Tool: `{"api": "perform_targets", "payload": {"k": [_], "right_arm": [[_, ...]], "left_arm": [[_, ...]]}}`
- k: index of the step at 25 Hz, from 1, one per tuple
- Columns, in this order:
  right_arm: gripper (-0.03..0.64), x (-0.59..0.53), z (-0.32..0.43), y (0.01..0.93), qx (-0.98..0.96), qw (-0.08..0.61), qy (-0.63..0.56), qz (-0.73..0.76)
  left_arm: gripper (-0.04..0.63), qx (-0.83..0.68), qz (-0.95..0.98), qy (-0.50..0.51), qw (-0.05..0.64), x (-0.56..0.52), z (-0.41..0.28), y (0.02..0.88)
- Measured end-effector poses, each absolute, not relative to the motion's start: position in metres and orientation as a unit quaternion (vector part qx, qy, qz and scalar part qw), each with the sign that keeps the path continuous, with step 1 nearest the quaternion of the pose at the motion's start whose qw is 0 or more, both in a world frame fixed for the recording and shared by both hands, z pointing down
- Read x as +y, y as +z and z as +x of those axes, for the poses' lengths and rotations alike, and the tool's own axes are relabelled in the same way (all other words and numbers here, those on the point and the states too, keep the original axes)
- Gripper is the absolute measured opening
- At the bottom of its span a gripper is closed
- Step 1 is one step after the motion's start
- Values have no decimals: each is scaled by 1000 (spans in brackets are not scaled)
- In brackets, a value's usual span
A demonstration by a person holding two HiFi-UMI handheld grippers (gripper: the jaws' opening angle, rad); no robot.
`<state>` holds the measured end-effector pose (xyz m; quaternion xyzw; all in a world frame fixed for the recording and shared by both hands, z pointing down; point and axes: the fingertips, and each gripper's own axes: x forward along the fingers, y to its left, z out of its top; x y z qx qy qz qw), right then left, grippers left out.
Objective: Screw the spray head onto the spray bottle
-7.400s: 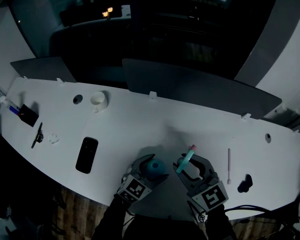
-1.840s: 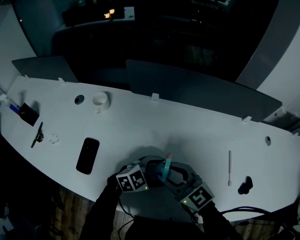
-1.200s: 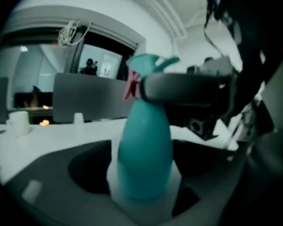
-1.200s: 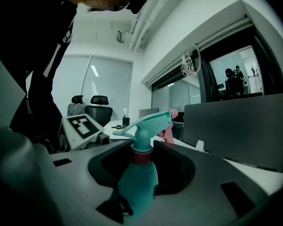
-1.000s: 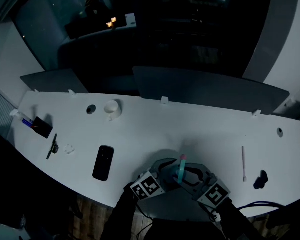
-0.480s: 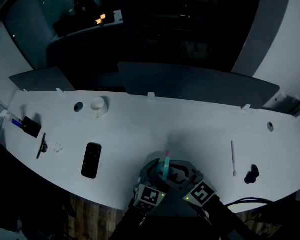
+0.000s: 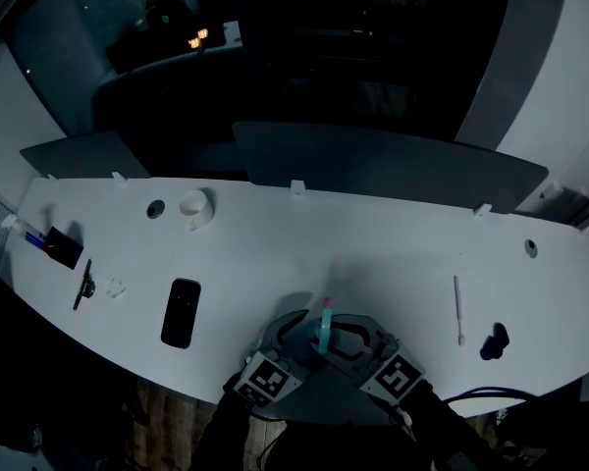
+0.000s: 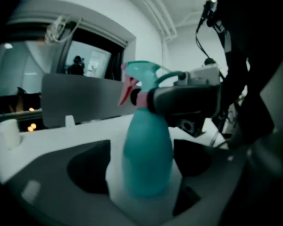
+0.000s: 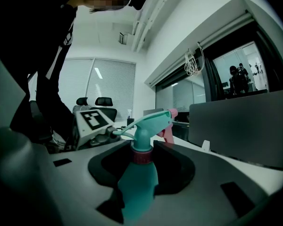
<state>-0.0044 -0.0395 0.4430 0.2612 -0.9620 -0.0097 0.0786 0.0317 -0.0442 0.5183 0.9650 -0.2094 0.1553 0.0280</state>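
A teal spray bottle (image 7: 318, 341) stands near the white table's (image 7: 275, 253) front edge, with its teal spray head (image 7: 325, 319) and pink nozzle on top. My left gripper (image 7: 293, 332) has the bottle's body (image 8: 148, 159) between its jaws. They have just been opening, and a strip of table shows between the bottle and the left pad. My right gripper (image 7: 355, 338) is shut on the pink collar (image 9: 142, 155) under the spray head (image 9: 148, 121). From the left gripper view its fingers (image 8: 184, 100) clamp the neck.
A black phone (image 7: 180, 312) lies to the left, with a white cup (image 7: 193, 204) and a dark pen holder (image 7: 57, 245) farther back. A thin white stick (image 7: 458, 310) and a small black object (image 7: 493, 341) lie to the right. A grey divider (image 7: 373, 170) lines the far edge.
My left gripper's marker cube has swung leftward around the bottle. The right gripper and the spray head stay where they were.
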Motion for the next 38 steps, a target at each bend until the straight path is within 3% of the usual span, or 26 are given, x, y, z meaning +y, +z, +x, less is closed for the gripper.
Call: {"api": "perform_targets", "payload": {"k": [5, 8, 16, 21, 25, 30, 33, 38], "right_arm": [[147, -40, -4, 442, -964, 76, -4, 254], [147, -42, -3, 444, -962, 84, 3, 260], [147, -48, 3, 443, -951, 80, -6, 297], [147, -48, 7, 443, -947, 77, 2, 311], [147, -46, 7, 444, -951, 81, -2, 297], [147, -46, 7, 443, -958, 78, 4, 275], [147, -48, 9, 443, -960, 74, 17, 268], [147, -54, 13, 443, -960, 73, 27, 268]], "left_arm": [[426, -12, 977, 206, 59, -36, 38, 539], [396, 19, 976, 205, 64, -34, 44, 539], [393, -268, 942, 203, 1, -54, 46, 539], [396, -362, 913, 187, 28, -57, 47, 536], [396, -257, 956, 137, 43, -46, 39, 530], [396, -72, 979, 190, 26, -44, 32, 532], [344, 47, 977, 206, 34, -38, 40, 532], [344, 53, 977, 204, 28, -42, 45, 529]]}}
